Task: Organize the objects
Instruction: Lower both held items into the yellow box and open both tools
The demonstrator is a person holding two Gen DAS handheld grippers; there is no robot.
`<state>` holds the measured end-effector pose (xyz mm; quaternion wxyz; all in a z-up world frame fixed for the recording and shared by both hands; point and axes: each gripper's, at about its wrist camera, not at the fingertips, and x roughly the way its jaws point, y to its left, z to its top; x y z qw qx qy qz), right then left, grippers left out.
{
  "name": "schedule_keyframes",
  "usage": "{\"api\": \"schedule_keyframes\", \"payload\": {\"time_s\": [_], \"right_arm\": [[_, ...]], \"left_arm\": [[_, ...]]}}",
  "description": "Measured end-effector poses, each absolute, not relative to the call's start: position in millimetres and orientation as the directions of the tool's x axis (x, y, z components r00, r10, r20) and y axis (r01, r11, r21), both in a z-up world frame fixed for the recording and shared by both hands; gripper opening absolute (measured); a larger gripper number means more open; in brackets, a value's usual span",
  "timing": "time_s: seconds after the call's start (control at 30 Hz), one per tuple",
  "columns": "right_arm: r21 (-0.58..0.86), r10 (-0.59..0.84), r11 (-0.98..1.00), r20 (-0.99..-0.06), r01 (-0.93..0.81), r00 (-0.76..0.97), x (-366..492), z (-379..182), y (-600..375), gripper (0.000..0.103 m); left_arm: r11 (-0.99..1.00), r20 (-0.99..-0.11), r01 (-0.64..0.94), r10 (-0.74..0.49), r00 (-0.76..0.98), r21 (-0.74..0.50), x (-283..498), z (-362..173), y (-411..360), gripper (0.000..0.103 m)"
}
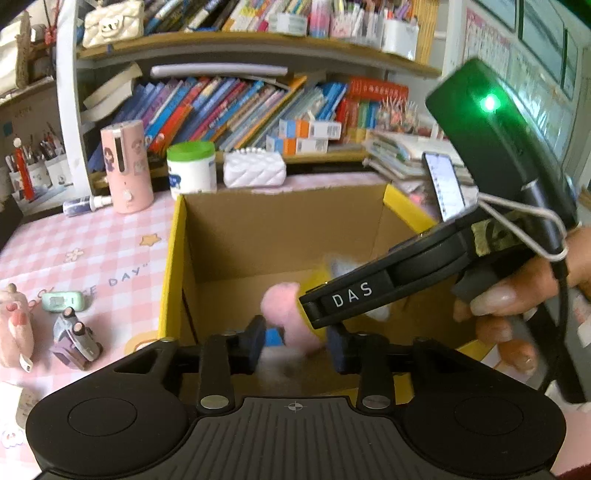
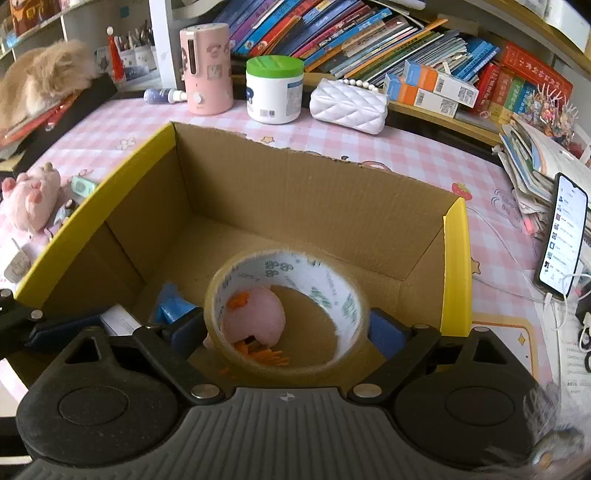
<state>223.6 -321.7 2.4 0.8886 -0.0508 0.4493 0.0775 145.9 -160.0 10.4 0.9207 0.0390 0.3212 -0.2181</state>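
Right gripper (image 2: pixel 286 325) holds a roll of tape (image 2: pixel 286 310) over the open cardboard box (image 2: pixel 295 192), fingers (image 2: pixel 386 334) spread wide against the roll's outer sides. A pink plush toy (image 2: pixel 255 319) lies on the box floor, seen through the roll's core. Left gripper (image 1: pixel 295 341) hangs at the box's near rim — fingers partly open, gripping nothing visible. Beyond the yellow-edged walls, the far half of the box floor is bare. The counter (image 2: pixel 406 155) wears pink checked cloth; a green-lidded jar (image 2: pixel 275 90) and bookshelf (image 2: pixel 369 33) stand behind.
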Motion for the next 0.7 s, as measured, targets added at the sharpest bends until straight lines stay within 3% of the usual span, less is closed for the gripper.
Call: {"api": "schedule_keyframes", "payload": {"time_s": [0.23, 0.7], "right_arm": [[0.007, 0.087, 0.992, -0.759, -0.126, 0.645, 208.9, 15.3, -325.4, 0.093], [-0.024, -0.067, 0.998, -0.62, 0.066, 0.782, 138.3, 46.9, -317.8, 0.093]], "left_arm": [[0.915, -0.551, 0.399, -0.358, 0.754, -0.049, 131.4, 23.1, -149.3, 0.066], [0.93, -0.472, 0.365, -0.343, 0.812, -0.047, 94.2, 38.8, -116.5, 0.083]]}}
